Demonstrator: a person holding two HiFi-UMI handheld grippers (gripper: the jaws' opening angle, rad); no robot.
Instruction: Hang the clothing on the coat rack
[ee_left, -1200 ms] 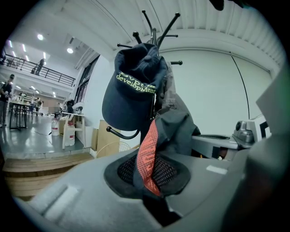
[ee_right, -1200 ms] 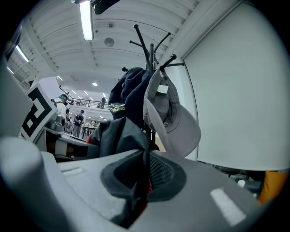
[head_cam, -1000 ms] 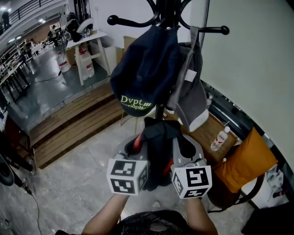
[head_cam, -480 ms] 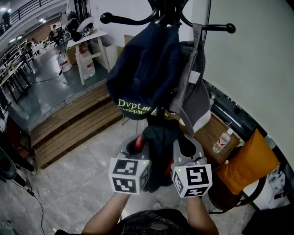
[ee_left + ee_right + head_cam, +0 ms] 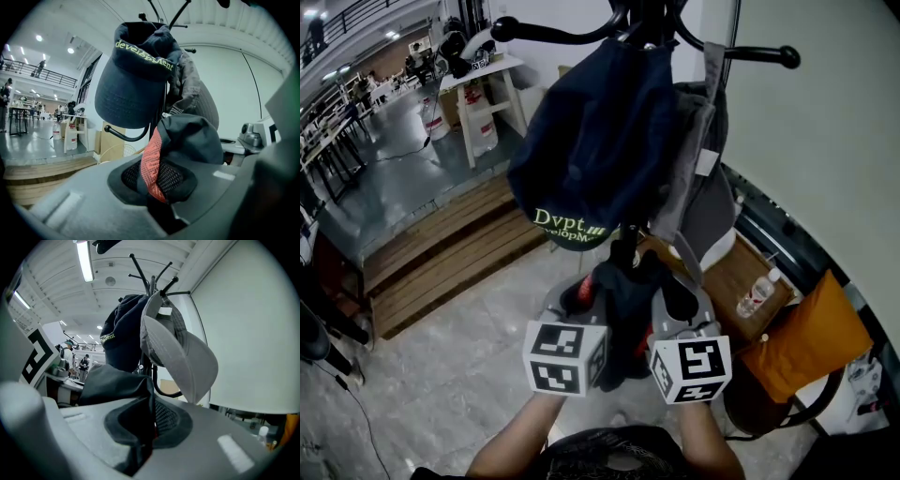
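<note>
A black garment (image 5: 623,305) with an orange-red mesh strip (image 5: 151,165) is bunched between both grippers, just below the coat rack (image 5: 546,36). My left gripper (image 5: 578,298) is shut on its left side, the fabric pinched in the jaws. My right gripper (image 5: 678,302) is shut on its right side (image 5: 119,380). On the rack above hang a navy cap (image 5: 592,141) with green lettering and a grey cap (image 5: 705,192). The garment's top sits against the rack's pole (image 5: 624,251), under the navy cap's brim. The rack's lower pole and base are hidden.
A pale wall (image 5: 825,141) stands close on the right. Below it are a wooden side table (image 5: 727,274) with a bottle (image 5: 757,292) and an orange cushion (image 5: 806,339). A low wooden platform (image 5: 441,253) and a white table (image 5: 483,89) lie to the left.
The rack and caps have come a little closer and higher in the head view. Both grippers keep their hold on the black garment at almost the same spot.
</note>
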